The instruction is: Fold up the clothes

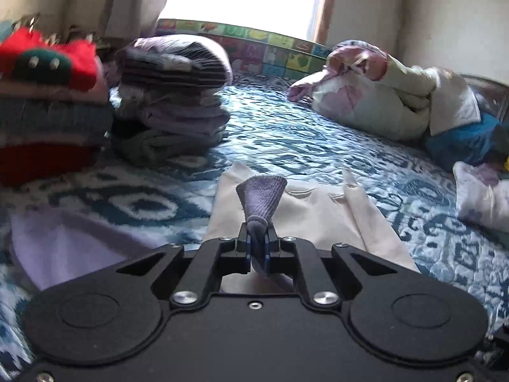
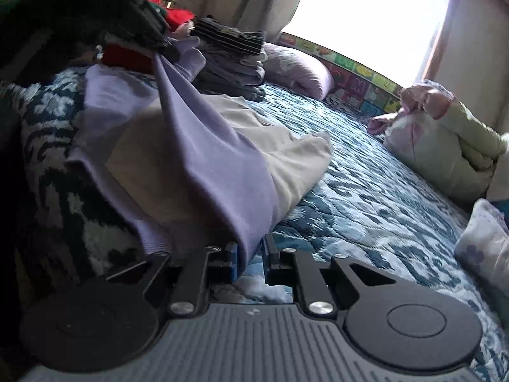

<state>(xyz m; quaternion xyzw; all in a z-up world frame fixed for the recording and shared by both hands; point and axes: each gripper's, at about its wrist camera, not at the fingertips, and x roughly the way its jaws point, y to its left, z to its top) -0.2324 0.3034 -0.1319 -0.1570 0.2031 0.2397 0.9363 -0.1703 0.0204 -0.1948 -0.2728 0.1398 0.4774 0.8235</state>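
The left gripper (image 1: pixel 258 242) is squeezed tight on a bunched bit of the purple garment (image 1: pixel 261 197). The ribbed cloth sticks up past the fingertips like a little fan. In the right wrist view the same purple garment (image 2: pixel 203 146) hangs in a long strip from the left gripper (image 2: pixel 149 22), up near the top left, down to the right gripper (image 2: pixel 249 254). The cloth runs down between the right jaws. It lies against the left finger, and a small gap shows beside the right finger (image 2: pixel 270 251), so I cannot tell if the jaws pinch it.

A cream cloth (image 1: pixel 318 210) lies flat on the bed (image 1: pixel 286 133) under the purple garment. Two piles of folded clothes (image 1: pixel 171 95) stand by the bed's far left edge. A bundle of white and pink bedding (image 1: pixel 366 102) sits by the far right edge. Between the piles and the bundle the blue patterned cover is bare, so the middle of the bed has open room. A small white pillow (image 2: pixel 486 242) rests near the right edge.
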